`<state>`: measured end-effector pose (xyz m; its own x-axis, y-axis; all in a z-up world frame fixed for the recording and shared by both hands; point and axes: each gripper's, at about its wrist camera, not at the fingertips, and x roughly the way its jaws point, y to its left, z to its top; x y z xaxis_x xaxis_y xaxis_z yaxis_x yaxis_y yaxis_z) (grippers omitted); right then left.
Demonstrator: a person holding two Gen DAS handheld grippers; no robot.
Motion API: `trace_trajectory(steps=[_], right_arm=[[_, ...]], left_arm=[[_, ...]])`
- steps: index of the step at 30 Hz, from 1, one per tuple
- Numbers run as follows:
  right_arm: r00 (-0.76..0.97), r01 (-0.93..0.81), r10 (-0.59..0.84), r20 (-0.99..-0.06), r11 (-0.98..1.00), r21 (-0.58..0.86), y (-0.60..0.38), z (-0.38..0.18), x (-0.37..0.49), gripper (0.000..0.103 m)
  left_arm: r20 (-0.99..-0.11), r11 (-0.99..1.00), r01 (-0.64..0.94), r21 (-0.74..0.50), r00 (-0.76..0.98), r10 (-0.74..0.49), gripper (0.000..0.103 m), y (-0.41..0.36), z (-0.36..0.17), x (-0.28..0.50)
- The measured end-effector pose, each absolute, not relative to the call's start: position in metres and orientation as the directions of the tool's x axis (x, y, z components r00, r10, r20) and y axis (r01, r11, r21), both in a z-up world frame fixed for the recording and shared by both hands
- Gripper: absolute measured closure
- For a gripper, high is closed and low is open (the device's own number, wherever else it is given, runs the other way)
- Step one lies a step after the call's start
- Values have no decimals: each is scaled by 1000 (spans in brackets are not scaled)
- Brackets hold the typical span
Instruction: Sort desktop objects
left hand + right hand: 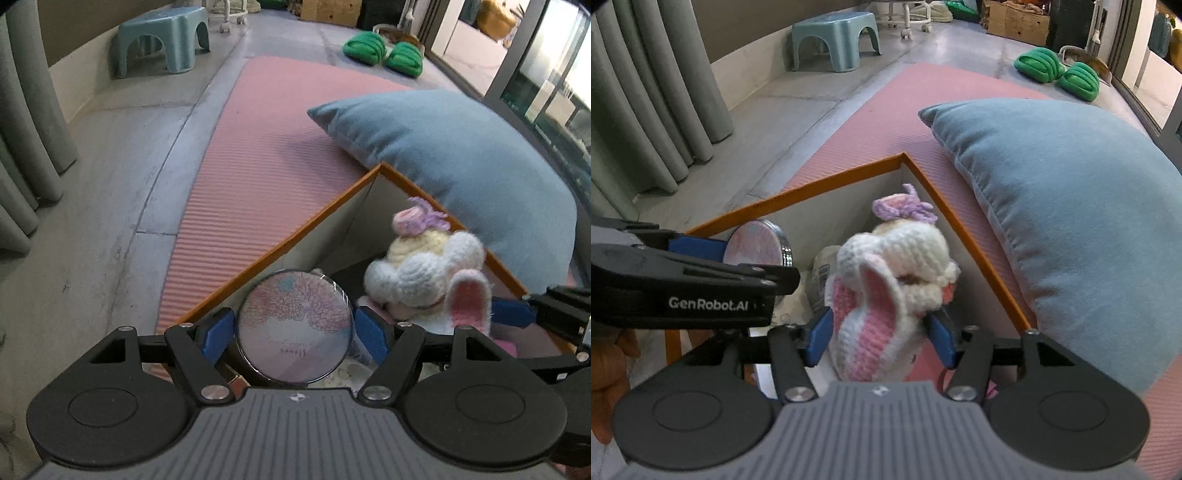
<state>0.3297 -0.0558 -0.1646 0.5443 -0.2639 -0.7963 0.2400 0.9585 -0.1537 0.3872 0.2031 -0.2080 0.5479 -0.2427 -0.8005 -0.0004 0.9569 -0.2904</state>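
Note:
My left gripper (294, 328) is shut on a round pink-patterned tin (294, 326), held edge-on between the blue pads over the orange-rimmed box (295, 232). The tin also shows in the right wrist view (755, 243). My right gripper (879, 328) is shut on a crocheted white and pink bunny (886, 288) with a purple bow, held above the same box (820, 177). In the left wrist view the bunny (424, 280) sits just right of the tin, with the right gripper's blue pad beside it.
A large blue cushion (461, 162) lies against the box's far right side on a pink ribbed mat (258, 158). A bottle (822, 273) and other small items lie inside the box. A teal stool (162, 40), green slippers (384, 51) and grey curtains (646, 110) stand farther off.

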Motion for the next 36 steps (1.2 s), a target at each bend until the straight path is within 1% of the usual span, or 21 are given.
trace_trajectory(steps=[3,12,17,19,21,22,23,28,29,30,31,33,36], right_arm=[[553,242,-256,-793,960,-141,-57,-163,326,42],[555,238,-250,-794,962,-136,-52,-150,312,41],[544,234,-233,-806,965,-121,-46,-130,303,36],[528,226,-234,-816,965,-131,-41,-116,301,31],[519,216,-238,-821,966,-144,-34,-97,297,29],[518,214,-240,-821,966,-147,-31,-87,295,26],[514,214,-240,-824,966,-147,-27,-76,291,21],[491,214,-257,-832,962,-171,-3,-22,272,19],[494,212,-263,-829,961,-178,3,-11,265,18],[497,213,-269,-825,959,-184,9,1,259,17],[498,218,-275,-822,958,-188,14,11,252,16],[493,226,-285,-822,954,-195,24,31,238,16],[472,251,-304,-828,946,-205,38,59,214,14]], left_arm=[[-782,948,7,-317,563,-266,18,205,-203,386],[-797,957,33,-289,545,-260,18,206,-180,383],[-818,963,69,-262,514,-260,18,209,-150,374],[-823,960,84,-266,499,-271,18,213,-130,369],[-828,956,99,-277,480,-290,18,216,-110,363],[-830,938,201,-283,439,-345,18,216,-100,359],[-832,928,245,-280,420,-362,18,217,-90,354],[-854,929,285,-234,397,-337,18,221,-32,327],[-852,932,290,-218,410,-327,17,222,-17,319],[-849,936,285,-208,423,-317,14,225,-4,309],[-846,939,275,-207,431,-313,14,228,8,299],[-841,943,238,-234,436,-319,14,235,26,277],[-847,938,194,-288,406,-344,14,245,40,244]])
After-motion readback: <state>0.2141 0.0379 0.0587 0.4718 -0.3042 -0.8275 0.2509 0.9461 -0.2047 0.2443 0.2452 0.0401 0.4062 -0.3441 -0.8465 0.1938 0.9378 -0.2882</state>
